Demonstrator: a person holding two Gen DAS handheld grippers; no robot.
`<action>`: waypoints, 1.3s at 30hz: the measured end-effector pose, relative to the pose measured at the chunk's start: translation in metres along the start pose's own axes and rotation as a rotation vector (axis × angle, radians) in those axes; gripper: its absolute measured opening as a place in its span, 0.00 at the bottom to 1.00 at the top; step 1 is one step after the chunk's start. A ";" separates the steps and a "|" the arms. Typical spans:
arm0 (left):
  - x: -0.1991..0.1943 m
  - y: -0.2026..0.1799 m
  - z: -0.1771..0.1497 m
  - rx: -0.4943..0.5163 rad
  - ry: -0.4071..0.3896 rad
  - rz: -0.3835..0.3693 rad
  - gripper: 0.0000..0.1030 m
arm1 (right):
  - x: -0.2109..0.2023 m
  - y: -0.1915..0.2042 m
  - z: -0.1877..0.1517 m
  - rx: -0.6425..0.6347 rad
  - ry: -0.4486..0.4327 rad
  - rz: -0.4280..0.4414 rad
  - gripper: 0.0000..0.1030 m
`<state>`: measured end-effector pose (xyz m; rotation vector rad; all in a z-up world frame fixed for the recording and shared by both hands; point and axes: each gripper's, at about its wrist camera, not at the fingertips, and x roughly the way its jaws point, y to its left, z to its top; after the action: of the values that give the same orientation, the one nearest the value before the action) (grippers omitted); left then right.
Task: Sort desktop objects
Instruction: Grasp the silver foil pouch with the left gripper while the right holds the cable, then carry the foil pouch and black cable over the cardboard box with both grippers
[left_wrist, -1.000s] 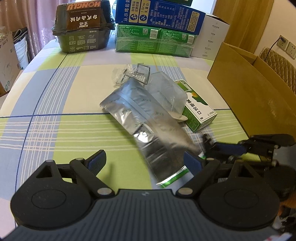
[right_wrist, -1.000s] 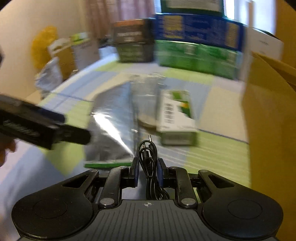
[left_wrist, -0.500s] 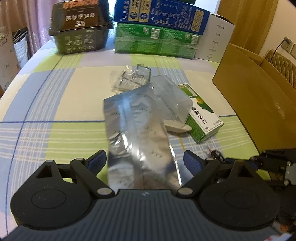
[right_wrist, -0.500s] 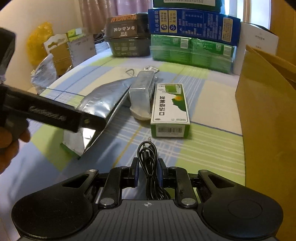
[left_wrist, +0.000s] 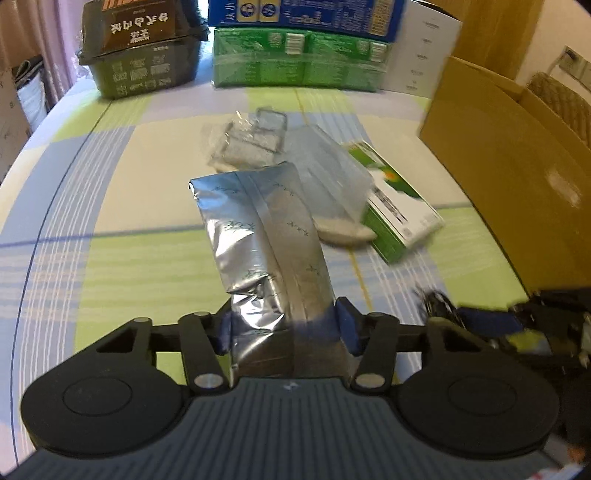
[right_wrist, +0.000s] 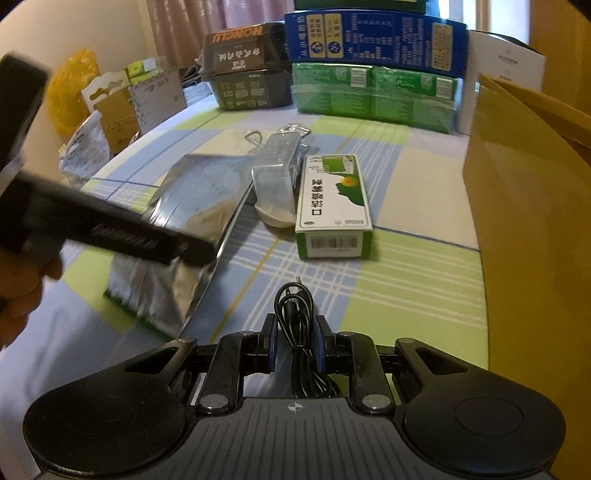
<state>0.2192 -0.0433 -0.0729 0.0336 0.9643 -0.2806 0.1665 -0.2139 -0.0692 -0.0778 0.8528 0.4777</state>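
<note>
A silver foil pouch (left_wrist: 258, 229) lies lengthwise on the checked tablecloth (left_wrist: 110, 184). My left gripper (left_wrist: 286, 328) is shut on the pouch's near end, with a blue pad pressed against each side. In the right wrist view the pouch (right_wrist: 199, 192) bends under a finger (right_wrist: 147, 240) of the left gripper, and a hand holds that gripper at the left edge. My right gripper (right_wrist: 295, 347) is shut on a coiled black cable (right_wrist: 293, 306), a little above the cloth. In the left wrist view it shows blurred at the right (left_wrist: 480, 317).
Beyond the pouch lie a clear plastic case (left_wrist: 325, 184), a green and white carton (left_wrist: 399, 218) and a clear bag of metal clips (left_wrist: 243, 140). An open cardboard box (left_wrist: 517, 166) stands at the right. Stacked cartons (left_wrist: 295, 62) and a dark container (left_wrist: 144, 55) line the far edge.
My left gripper moved forward over the pouch's near end and went from open to shut on it. The right gripper still holds the cable and has barely moved.
</note>
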 end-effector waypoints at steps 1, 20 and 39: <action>-0.006 -0.003 -0.006 0.016 0.009 -0.014 0.44 | -0.003 -0.001 -0.003 0.011 0.001 0.001 0.16; -0.057 -0.050 -0.077 0.082 -0.016 0.047 0.73 | -0.058 0.020 -0.061 0.075 0.019 -0.048 0.16; -0.017 -0.049 -0.043 0.167 0.212 -0.009 0.61 | -0.051 0.023 -0.060 0.018 0.006 -0.071 0.16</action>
<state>0.1636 -0.0806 -0.0788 0.2150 1.1493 -0.3704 0.0858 -0.2276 -0.0684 -0.0925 0.8575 0.4034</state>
